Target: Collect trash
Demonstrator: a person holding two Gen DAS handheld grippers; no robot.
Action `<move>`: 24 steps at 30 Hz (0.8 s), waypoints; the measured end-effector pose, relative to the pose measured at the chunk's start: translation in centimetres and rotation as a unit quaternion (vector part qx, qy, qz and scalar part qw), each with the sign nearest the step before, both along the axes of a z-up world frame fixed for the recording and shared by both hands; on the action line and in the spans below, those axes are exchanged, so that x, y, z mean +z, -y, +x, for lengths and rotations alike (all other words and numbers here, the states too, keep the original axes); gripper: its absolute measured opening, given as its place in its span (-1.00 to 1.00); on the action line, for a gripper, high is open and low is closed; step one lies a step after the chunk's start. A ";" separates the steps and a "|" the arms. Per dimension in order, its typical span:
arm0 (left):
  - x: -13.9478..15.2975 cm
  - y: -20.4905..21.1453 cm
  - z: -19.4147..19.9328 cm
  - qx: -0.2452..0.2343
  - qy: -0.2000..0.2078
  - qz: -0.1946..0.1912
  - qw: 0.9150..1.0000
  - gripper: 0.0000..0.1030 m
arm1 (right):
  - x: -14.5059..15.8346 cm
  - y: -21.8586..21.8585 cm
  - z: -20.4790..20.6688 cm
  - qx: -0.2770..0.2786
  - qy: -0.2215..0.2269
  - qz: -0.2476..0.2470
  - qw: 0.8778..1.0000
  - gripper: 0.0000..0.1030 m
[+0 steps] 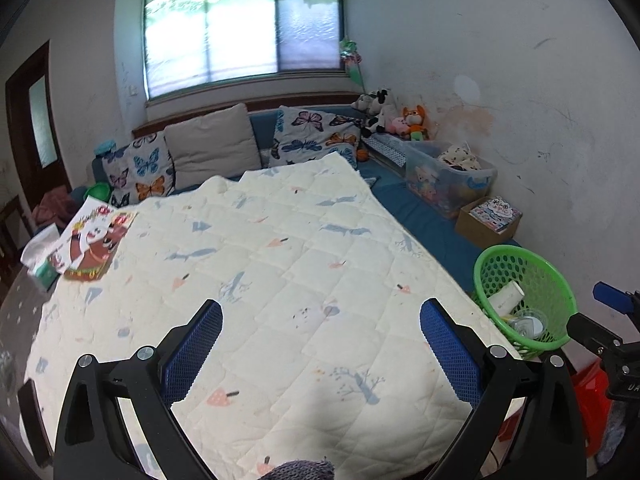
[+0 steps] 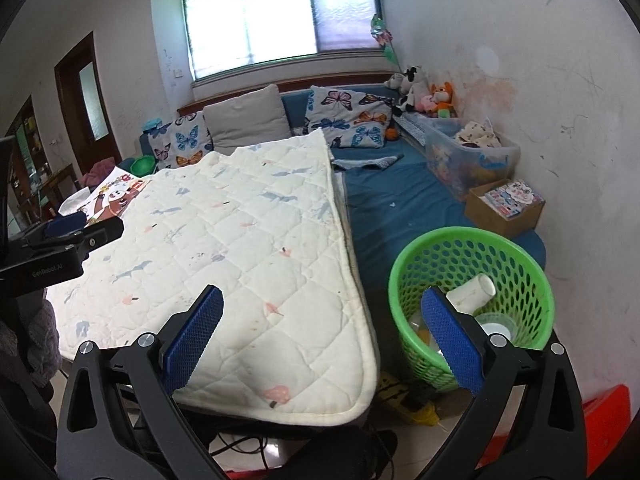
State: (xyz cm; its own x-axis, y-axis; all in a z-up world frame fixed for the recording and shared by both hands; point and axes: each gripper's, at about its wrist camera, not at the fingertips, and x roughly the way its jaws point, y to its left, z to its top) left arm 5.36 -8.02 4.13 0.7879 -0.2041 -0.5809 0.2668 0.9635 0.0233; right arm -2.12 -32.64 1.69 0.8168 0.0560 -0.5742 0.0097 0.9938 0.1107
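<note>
A green perforated basket (image 2: pixel 520 256) stands on the floor right of the table; it also shows in the left wrist view (image 1: pixel 552 276). Inside lie a white tube (image 2: pixel 474 290), a clear plastic cup (image 2: pixel 496 326) and other scraps. My right gripper (image 2: pixel 322 320) is open and empty, over the table's right corner, its right finger in front of the basket. My left gripper (image 1: pixel 320 330) is open and empty above the white quilted cover (image 1: pixel 260 280). A cartoon bear packet (image 1: pixel 94 244) and a white and green tissue pack (image 1: pixel 40 258) lie at the table's far left.
A blue sofa (image 2: pixel 400 200) with butterfly pillows runs behind the table. A clear toy bin (image 2: pixel 468 156) and a cardboard box (image 2: pixel 506 204) sit on it by the right wall. A yellow power strip (image 2: pixel 408 400) and cables lie on the floor. A red object (image 2: pixel 600 424) is at bottom right.
</note>
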 end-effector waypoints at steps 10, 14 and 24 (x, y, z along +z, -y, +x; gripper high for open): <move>0.1 -1.7 -1.3 0.018 0.008 0.000 1.000 0.86 | 0.5 -1.1 0.0 0.012 0.001 -0.004 1.000 0.91; 0.3 -2.2 -1.6 0.023 0.009 -0.005 1.000 0.86 | 0.6 -1.4 0.0 0.015 0.000 -0.004 1.000 0.91; 0.5 -2.8 -2.1 0.031 0.014 -0.005 0.999 0.86 | 0.7 -1.6 0.0 0.016 0.002 -0.002 1.000 0.91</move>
